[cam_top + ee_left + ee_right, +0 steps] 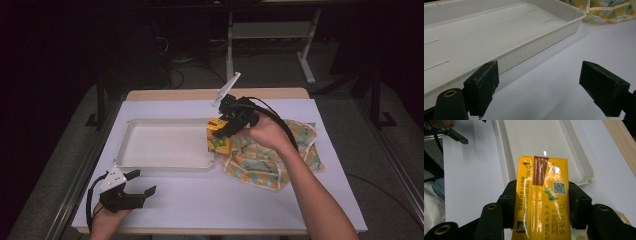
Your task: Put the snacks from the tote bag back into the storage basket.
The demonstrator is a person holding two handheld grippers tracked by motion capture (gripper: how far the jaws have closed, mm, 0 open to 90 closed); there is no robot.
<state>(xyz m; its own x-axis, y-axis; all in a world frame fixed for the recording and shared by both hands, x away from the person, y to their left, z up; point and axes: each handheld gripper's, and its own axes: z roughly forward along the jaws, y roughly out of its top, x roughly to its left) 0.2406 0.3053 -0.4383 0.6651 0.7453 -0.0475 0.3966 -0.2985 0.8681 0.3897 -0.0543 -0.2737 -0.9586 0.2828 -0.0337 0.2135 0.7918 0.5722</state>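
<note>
A yellow drink carton [219, 137] hangs over the right end of the white tray [165, 145], with my right gripper [226, 126] shut on it. In the right gripper view the two black jaws press both sides of the carton [542, 195], whose top with a brown strip and a QR code faces the camera, above the tray [534, 140]. My left gripper [139, 183] rests open near the table's front left corner, just in front of the tray. In the left gripper view its jaws stand wide apart with nothing between them [539, 87], facing the tray wall [536, 47].
A patterned yellow and green cloth bag [270, 155] lies crumpled right of the tray, under my right hand; its edge [604, 10] shows beyond the tray corner. A white sheet [240, 200] covers the table. A wooden edge [200, 94] runs along the back.
</note>
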